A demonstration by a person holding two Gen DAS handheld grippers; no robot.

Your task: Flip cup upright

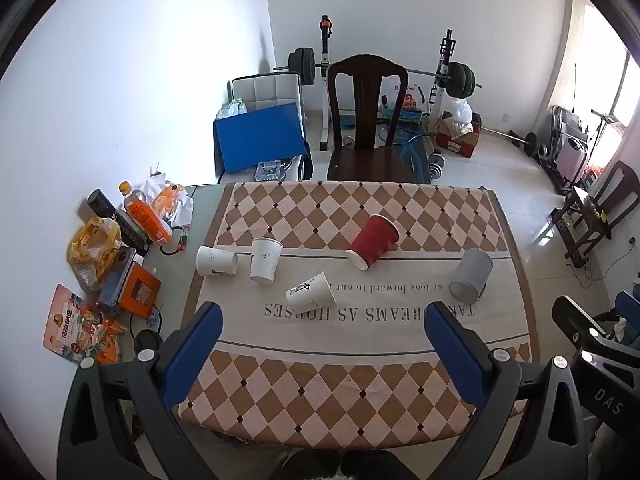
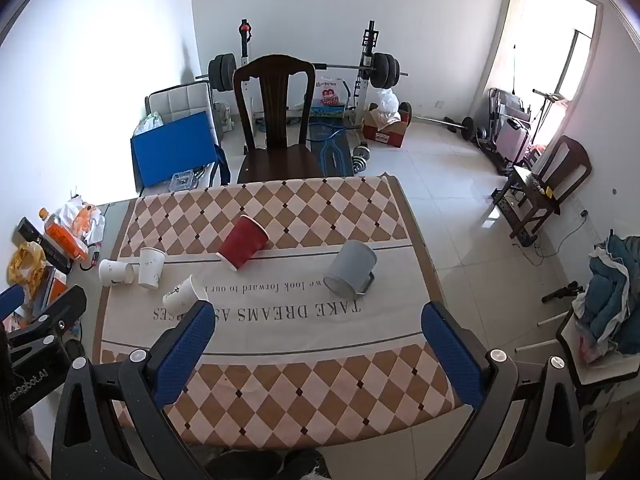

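Several cups lie on the checkered tablecloth [image 1: 320,384]. A red paper cup [image 1: 374,246] [image 2: 243,247] lies on its side mid-table. A grey mug [image 1: 471,274] [image 2: 352,268] lies tipped at the right, mouth toward me. One white paper cup [image 1: 216,261] [image 2: 115,272] lies on its side at the left, one [image 1: 264,260] [image 2: 151,267] stands beside it, and one [image 1: 311,294] [image 2: 184,293] lies nearer me. My left gripper [image 1: 322,322] and right gripper [image 2: 318,324] are open, empty, held above the table's near edge.
Snack bags, an orange bottle [image 1: 144,214] and boxes crowd the table's left side. A dark wooden chair [image 1: 366,120] stands at the far edge. A weight bench and barbell [image 1: 460,80] stand behind it. Another chair [image 2: 560,176] is on the right.
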